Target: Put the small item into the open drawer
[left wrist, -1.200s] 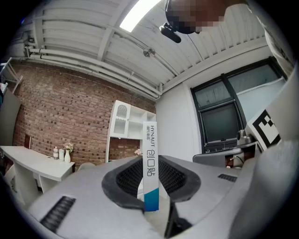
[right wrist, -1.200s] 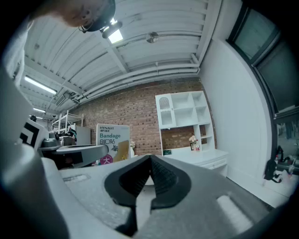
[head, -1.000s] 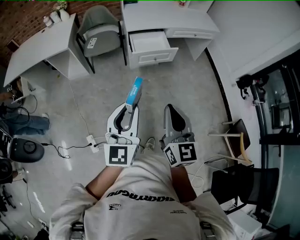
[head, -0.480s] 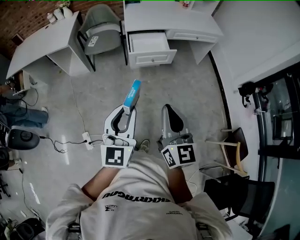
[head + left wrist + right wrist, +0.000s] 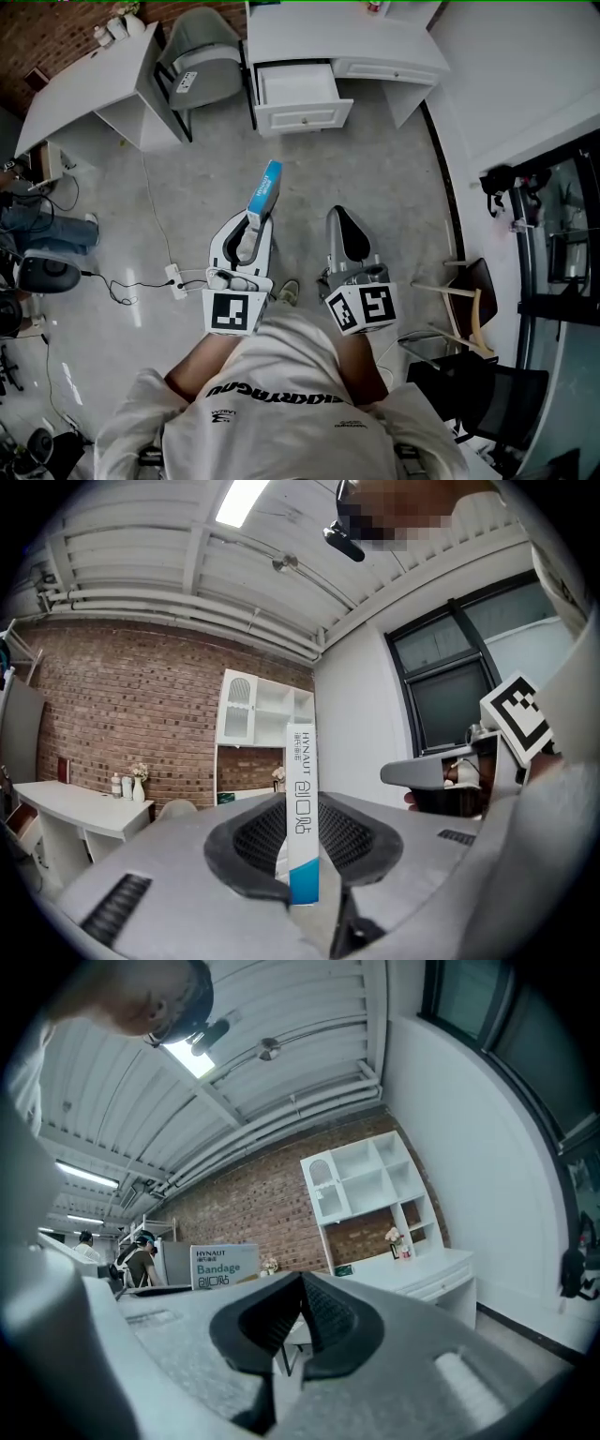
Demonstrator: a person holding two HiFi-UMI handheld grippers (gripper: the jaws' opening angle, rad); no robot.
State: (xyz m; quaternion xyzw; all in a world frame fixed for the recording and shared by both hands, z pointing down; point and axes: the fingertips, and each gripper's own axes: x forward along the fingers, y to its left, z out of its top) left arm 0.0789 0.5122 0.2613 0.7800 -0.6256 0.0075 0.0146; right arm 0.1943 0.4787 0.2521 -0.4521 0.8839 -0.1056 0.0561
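While I hold the left gripper (image 5: pixel 251 228) level, its jaws are clamped on the lower end of the bandage box (image 5: pixel 266 189), and most of the slim carton stands clear beyond the pads; the right gripper (image 5: pixel 345 221) rides just beside it, jaws pressed together on nothing.

Hazards, as I judge them:
- grip on one short end only; a knock on the free end could lever the carton round or out of the pads;
- an early release would drop it on the floor (image 5: pixel 375 178), well short of the target;
- the idle right gripper could clip the drawer front (image 5: pixel 305 117) if both arrive together.

Edges ahead:
- open drawer (image 5: pixel 298 84), pulled out from under the white worktop (image 5: pixel 328 33), interior showing bare; the front panel is the first lip to clear;
- the worktop edge lies behind the opening, so I judge the way in to be from above, not level;
- grey chair (image 5: pixel 199 56) tucked just left of the drawer; second worktop (image 5: pixel 84 89) further left.

Open room:
- bare floor between me and the drawer, nothing standing in the line;
- power strip (image 5: pixel 174 277) with its cable on the floor to my left, near but off the path;
- folding chair (image 5: pixel 469 291) well apart on the right.
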